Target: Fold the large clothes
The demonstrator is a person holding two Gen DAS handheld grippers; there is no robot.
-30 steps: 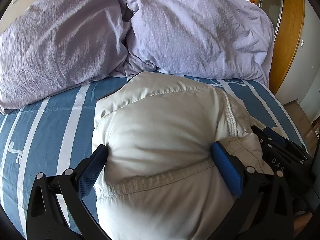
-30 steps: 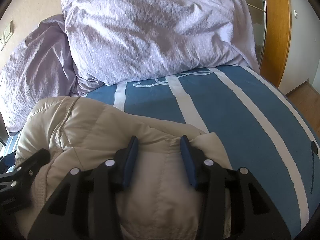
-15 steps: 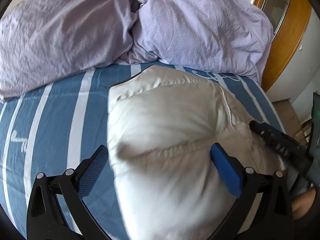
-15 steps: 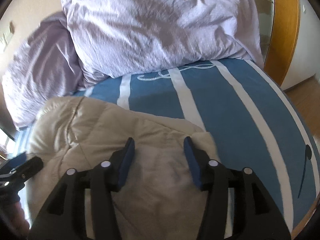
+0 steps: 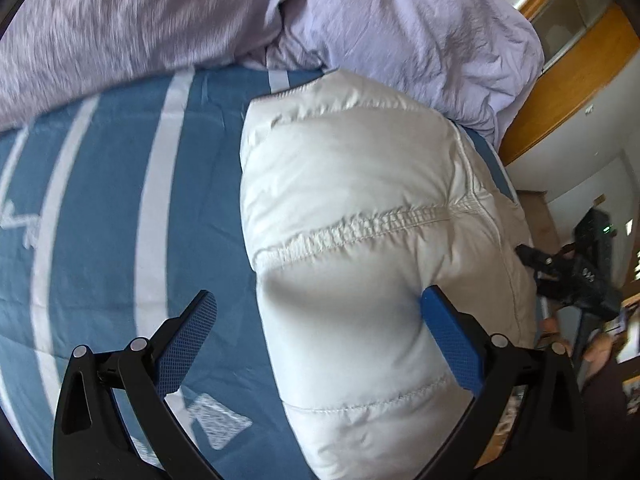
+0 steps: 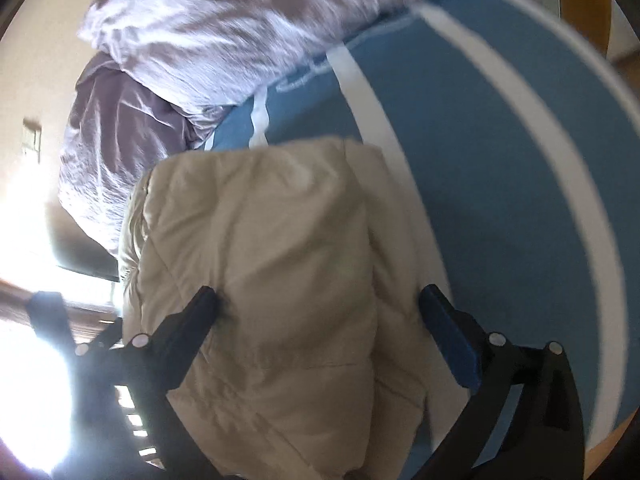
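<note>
A cream puffy quilted jacket lies folded into a thick bundle on the blue-and-white striped bed. My left gripper is open; its right pad touches the bundle's side and its left pad hangs over bare sheet. The right gripper shows as a dark shape at that view's right edge. In the right wrist view the jacket looks beige, and my right gripper is open, its fingers astride the bundle's near end. This view is tilted and blurred.
Two lilac pillows lie against the head of the bed, just beyond the jacket. A wooden door frame and floor are to the right of the bed. Bright window glare fills the right wrist view's left side.
My right gripper has opened wide from its half-closed grip on the jacket. Both views have swung and tilted, and the left gripper has shifted left so its left pad is off the jacket.
</note>
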